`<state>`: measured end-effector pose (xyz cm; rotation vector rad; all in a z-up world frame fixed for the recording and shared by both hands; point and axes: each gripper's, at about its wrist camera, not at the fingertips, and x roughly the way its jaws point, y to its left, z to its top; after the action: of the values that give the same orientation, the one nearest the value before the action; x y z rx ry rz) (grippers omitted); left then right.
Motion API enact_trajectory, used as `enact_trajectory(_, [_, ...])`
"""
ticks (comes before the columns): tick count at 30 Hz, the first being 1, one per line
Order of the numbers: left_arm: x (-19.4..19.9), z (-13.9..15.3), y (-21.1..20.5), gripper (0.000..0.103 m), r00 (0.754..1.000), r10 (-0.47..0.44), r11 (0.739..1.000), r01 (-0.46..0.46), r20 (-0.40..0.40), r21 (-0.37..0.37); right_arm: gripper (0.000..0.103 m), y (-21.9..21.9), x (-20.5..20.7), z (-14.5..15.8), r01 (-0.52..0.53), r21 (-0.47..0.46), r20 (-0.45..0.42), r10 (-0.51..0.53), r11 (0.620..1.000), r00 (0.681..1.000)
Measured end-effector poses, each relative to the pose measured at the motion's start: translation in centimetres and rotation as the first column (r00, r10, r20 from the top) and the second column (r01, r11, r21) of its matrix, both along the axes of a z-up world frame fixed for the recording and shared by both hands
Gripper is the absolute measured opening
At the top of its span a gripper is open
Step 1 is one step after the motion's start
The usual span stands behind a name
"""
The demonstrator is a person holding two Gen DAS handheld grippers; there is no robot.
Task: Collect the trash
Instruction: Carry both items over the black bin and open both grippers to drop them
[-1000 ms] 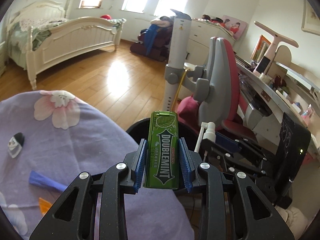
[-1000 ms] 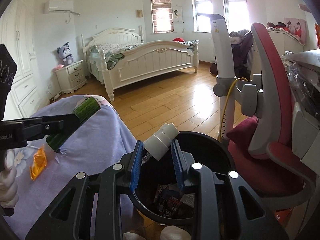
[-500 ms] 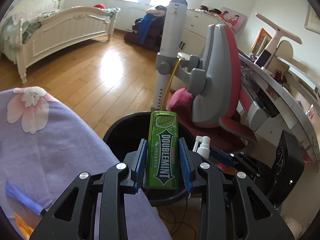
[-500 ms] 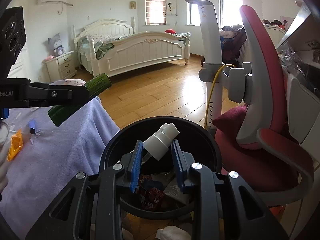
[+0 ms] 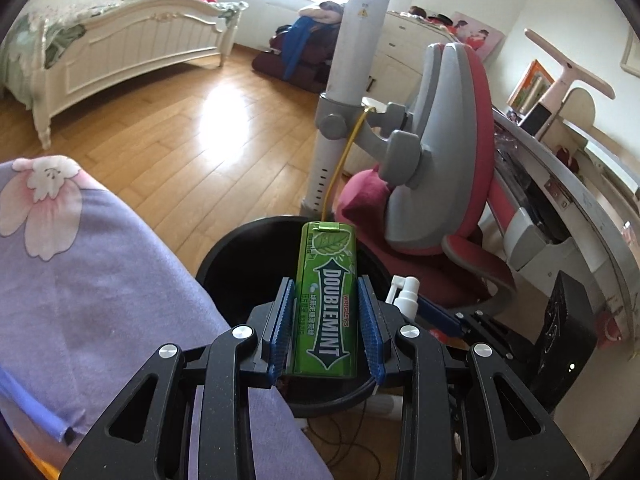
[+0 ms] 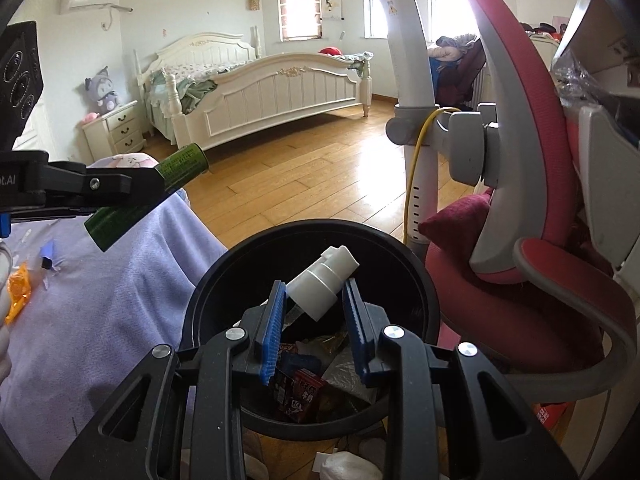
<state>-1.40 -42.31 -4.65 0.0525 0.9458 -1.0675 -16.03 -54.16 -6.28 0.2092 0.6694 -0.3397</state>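
My right gripper (image 6: pixel 313 320) loosely holds the spray bottle (image 6: pixel 320 284) over the black bin (image 6: pixel 420 280); I open fully, while my left gripper (image 5: pixel 326 320) clamps the Doublemint pack (image 5: pixel 326 300).

Bright daylight from blown-out windows (image 6: pixel 299 10), hard glare patch on wood floor (image 5: pixel 224 120). Sharp center, strong fisheye bending plus black vignette at corners (both views). Soft shadows inside bin (image 6: pixel 224 280).

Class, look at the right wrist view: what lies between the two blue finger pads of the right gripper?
A white spray bottle, its pump head poking out above the black trash bin, seen in the right wrist view.
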Motion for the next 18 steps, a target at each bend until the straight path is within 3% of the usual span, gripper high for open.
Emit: enact_trajectory(18, [0.0, -1.0, -2.0, 0.033, 1.000, -0.024, 1.000, 0.024, -0.012, 0.016, 0.030, -0.7, 0.8, -1.5, -0.002, 0.024, -0.032, 0.003, 1.000, 0.999])
